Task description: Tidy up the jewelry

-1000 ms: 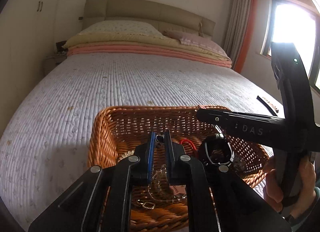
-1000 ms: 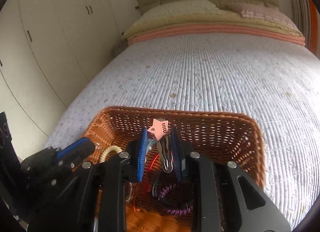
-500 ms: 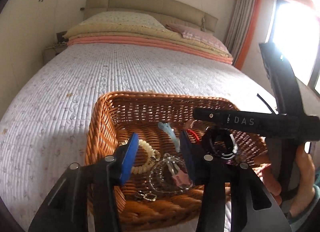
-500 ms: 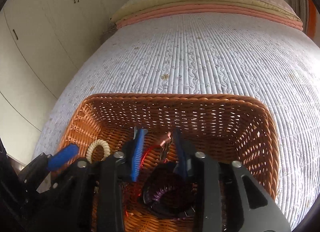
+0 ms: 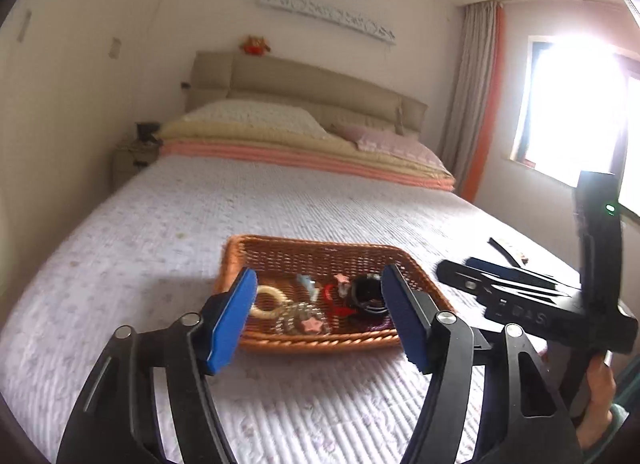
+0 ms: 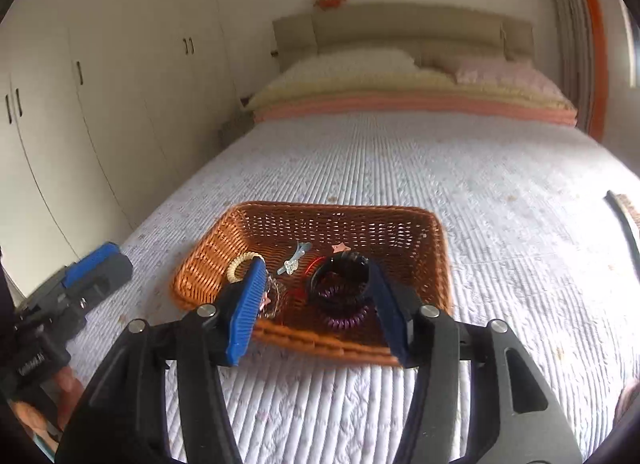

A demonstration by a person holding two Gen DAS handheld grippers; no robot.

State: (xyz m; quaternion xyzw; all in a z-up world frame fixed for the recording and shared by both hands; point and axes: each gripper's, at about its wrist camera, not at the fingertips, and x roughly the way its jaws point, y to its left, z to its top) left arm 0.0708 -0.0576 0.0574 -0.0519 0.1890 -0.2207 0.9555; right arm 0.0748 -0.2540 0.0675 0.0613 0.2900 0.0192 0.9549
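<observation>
Ribbed blue fingers (image 5: 232, 320), woven basket (image 5: 320, 254)

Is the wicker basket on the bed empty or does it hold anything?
Not empty. The wicker basket holds a cream coil hair tie, black and purple coil ties, a blue hair clip and a pink star clip.

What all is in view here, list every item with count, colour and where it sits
wicker basket: one, brown, on bed
coil hair ties: dark stack, purple beneath, basket right
cream coil tie: one, basket left
blue-grey clip: one, basket middle
pink star clip: one, behind dark ties
second pink star piece: one, basket front
bedspread: one, white quilted
pillows: cream and pink, at headboard
wardrobe: white, left wall
curtain: grey and orange, by window
left tongs: open, empty
right tongs: open, empty
</observation>
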